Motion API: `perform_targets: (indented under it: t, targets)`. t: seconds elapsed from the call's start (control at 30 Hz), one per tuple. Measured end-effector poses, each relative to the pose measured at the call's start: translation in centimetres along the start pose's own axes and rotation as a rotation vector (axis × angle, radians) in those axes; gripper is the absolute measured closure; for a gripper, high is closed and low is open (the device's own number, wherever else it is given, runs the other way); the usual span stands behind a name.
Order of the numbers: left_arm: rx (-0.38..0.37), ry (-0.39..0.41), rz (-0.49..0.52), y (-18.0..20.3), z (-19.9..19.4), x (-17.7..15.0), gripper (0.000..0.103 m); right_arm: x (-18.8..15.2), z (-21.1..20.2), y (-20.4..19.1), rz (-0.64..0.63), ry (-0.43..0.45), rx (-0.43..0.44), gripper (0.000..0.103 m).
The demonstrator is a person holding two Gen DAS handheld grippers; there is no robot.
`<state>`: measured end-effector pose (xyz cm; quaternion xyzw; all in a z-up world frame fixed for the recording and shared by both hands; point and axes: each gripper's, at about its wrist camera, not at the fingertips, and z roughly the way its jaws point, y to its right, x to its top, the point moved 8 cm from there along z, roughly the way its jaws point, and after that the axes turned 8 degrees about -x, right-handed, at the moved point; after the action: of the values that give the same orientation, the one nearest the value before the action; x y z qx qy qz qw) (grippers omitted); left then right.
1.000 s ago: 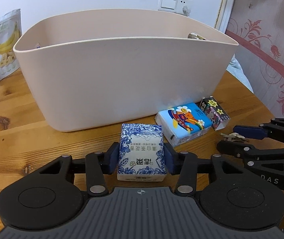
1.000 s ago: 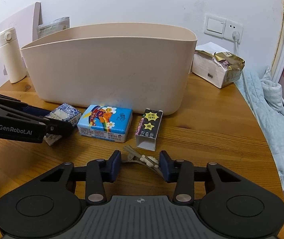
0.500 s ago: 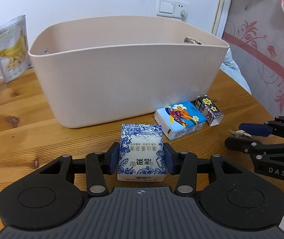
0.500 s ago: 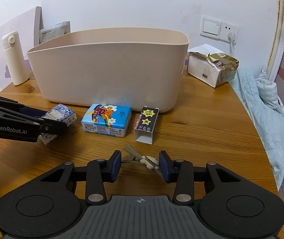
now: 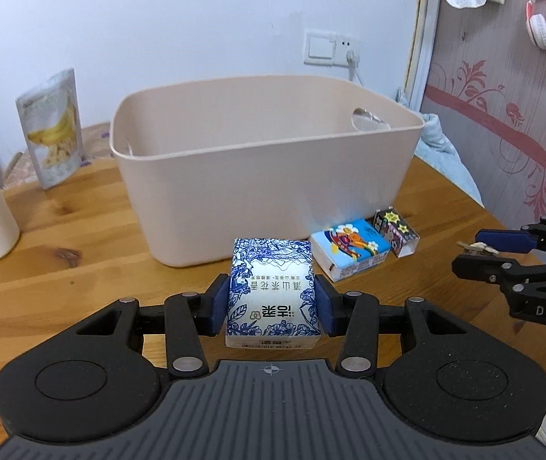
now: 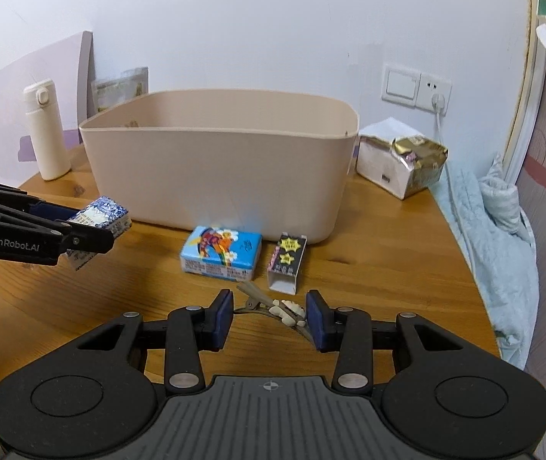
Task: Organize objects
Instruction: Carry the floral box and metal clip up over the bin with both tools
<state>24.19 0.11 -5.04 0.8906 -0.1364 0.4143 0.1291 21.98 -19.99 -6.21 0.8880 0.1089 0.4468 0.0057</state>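
Left gripper (image 5: 271, 303) clamps my blue-patterned tissue pack (image 5: 271, 294) above the table (image 5: 81, 283), clear for the beige plastic bin (image 5: 265, 161); right gripper (image 6: 269, 320) pinches the beaded hair clip (image 6: 276, 306) likewise.

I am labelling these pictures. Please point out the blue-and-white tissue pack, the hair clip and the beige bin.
Blue-and-white tissue pack (image 5: 273, 299): left wrist view, top face.
Hair clip (image 6: 273, 308): right wrist view, middle.
Beige bin (image 5: 265, 195): left wrist view, front wall.

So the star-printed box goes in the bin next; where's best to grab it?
Likely from above, across the two long sides of the star-printed box. It lies flat with its open end toward the camera, so pinching the closed walls mid-length should crush it least.
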Motion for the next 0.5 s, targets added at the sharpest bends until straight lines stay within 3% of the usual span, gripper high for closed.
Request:
perform_targets:
  t: [0.5]
  targets:
    - [0.017,0.082,0.031,-0.4,-3.5,2.8,0.056,3.5,-2.7,1.0,0.011,0.097,-0.016,0.064]
